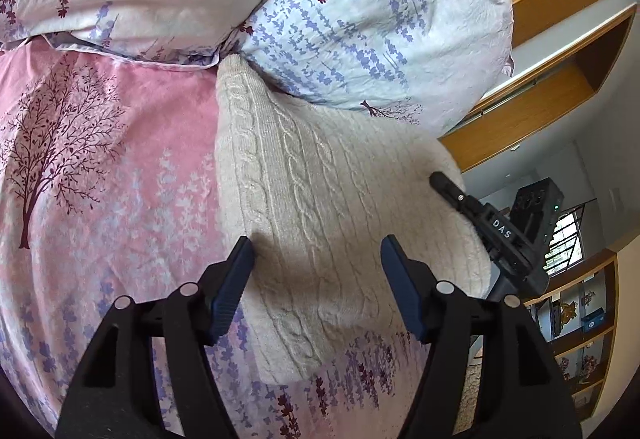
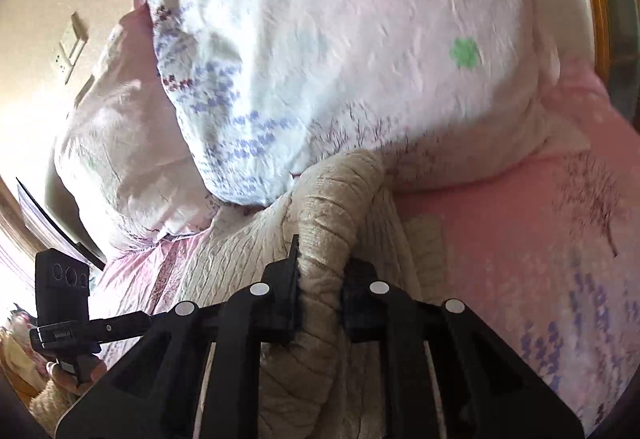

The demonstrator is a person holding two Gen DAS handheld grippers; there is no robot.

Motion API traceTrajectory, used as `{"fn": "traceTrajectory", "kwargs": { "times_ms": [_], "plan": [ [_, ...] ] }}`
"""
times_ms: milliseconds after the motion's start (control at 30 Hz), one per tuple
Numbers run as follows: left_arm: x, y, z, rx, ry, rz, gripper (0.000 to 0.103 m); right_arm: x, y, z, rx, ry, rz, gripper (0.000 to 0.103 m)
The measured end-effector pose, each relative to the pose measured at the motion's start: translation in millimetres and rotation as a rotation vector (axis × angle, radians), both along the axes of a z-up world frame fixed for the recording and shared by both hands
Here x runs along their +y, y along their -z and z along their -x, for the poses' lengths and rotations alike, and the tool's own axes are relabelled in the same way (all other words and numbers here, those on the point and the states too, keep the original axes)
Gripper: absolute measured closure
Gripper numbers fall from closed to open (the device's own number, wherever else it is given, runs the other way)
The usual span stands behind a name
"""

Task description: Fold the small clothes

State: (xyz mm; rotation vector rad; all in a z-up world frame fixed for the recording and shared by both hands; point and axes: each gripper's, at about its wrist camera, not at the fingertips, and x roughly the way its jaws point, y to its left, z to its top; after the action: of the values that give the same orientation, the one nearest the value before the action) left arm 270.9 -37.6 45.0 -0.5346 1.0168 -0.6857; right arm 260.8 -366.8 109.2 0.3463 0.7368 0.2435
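The cream cable-knit sweater (image 1: 320, 199) lies on the pink bed sheet (image 1: 100, 199), directly ahead of and beneath the left claw (image 1: 318, 263) — spread wide, gripping nothing. Its long axis runs away from that claw toward the pillows (image 1: 360, 19). The right claw (image 2: 320, 271) is nearer — pinched on a bunched sweater fold.
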Motion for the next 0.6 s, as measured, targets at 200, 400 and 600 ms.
{"fn": "traceTrajectory", "kwargs": {
  "times_ms": [200, 400, 600],
  "plan": [
    [-6, 8, 4, 0.003, 0.034, -0.026, 0.038, -22, 37, -12, 0.130, 0.091, 0.058, 0.087],
    [-6, 14, 7, 0.006, 0.045, -0.033, 0.038, -40, 32, -7, 0.080, 0.148, 0.049, 0.092],
    [2, 16, 22, 0.007, 0.053, -0.028, 0.036, -65, 36, 10, 0.149, 0.208, -0.047, 0.069]
  ]
}}
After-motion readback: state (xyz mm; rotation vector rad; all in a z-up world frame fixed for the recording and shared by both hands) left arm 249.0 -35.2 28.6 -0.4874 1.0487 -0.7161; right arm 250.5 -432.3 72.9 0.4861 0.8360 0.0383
